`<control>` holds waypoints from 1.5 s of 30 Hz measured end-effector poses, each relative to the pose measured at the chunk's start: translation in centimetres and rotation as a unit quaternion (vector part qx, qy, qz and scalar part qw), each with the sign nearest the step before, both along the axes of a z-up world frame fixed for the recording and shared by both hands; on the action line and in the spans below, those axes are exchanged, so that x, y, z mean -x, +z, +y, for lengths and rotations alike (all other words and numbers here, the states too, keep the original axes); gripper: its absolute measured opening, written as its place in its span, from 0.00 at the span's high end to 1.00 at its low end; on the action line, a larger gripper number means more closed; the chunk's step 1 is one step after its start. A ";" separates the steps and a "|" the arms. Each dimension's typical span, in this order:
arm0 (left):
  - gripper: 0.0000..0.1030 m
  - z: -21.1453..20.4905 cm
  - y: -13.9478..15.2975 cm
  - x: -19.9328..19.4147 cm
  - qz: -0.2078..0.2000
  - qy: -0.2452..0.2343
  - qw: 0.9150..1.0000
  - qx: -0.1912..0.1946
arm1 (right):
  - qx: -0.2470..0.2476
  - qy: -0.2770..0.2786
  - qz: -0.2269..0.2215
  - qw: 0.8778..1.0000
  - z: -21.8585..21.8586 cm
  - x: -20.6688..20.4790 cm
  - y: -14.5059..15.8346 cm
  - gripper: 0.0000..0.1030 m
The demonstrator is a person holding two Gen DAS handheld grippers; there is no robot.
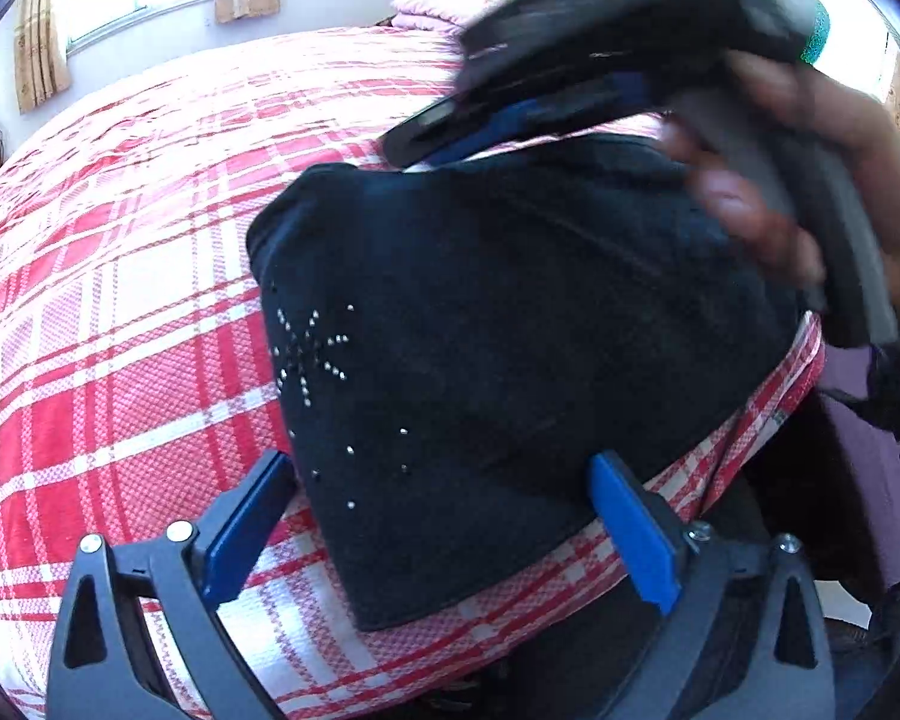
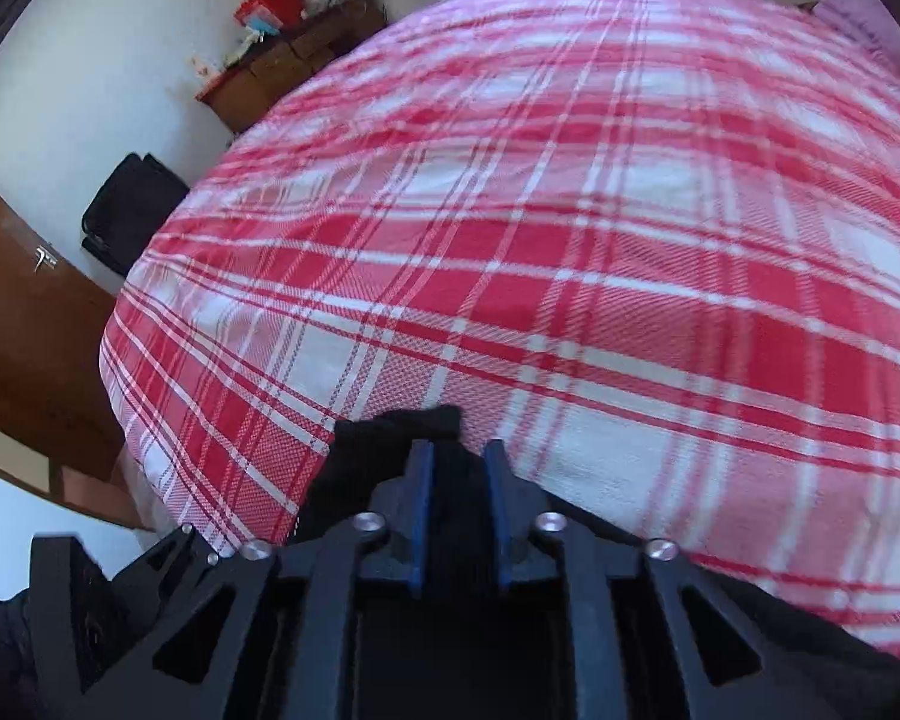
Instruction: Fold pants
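A bed (image 1: 120, 312) covered by a red and white checked bedspread (image 2: 570, 252) fills both views. Black pants (image 1: 510, 330), already folded into a compact block, lie on it close to the near edge, with a star of small silver studs (image 1: 309, 354) showing on the top layer.

The greatest risk is judged to be the fold being dragged open. A bunch of black cloth is clamped between the narrow jaws of the right gripper (image 2: 459, 462), and in the left wrist view that gripper (image 1: 444, 141) is seen at the far corner of the pants. If it is lifted or pulled sideways while the cloth is pinched, the top layers could be peeled back or the whole block slid over the bedspread.

A second risk lies in the position near the edge: a push toward the near side could tip the pants off the bed. A smaller one is snagging of the studs on a blue pad.

The left gripper (image 1: 444, 534) is held with its jaws wide, one on each side of the near corner of the pants, and nothing is gripped by it.

Around the bed, white walls are seen, with a curtained window (image 1: 144, 0), a pink pillow (image 1: 450, 3) at the head, a brown cabinet (image 2: 294, 60) loaded with red and white items, a black bag (image 2: 132, 210) on the floor, and a wooden door (image 2: 24, 324).
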State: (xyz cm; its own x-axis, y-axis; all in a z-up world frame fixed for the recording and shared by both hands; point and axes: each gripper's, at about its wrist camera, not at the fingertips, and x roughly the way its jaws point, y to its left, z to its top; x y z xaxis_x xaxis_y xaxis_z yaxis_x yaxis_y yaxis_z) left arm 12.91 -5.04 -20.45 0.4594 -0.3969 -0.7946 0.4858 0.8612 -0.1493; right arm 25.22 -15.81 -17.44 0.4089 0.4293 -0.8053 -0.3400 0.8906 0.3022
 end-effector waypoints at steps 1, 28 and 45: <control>0.03 0.3 0.2 0.5 -0.002 0.002 1.000 0.001 | -0.014 -0.007 -0.012 1.000 -1.1 1.1 0.7 0.67; 0.03 1.6 0.8 -3.1 -0.003 0.065 0.997 0.044 | -0.090 -0.225 -0.049 0.969 -20.2 14.6 0.1 0.53; 0.00 -0.9 0.9 -4.1 -0.015 0.049 0.998 0.026 | -0.066 -0.208 -0.057 0.974 -17.1 13.5 -1.0 0.53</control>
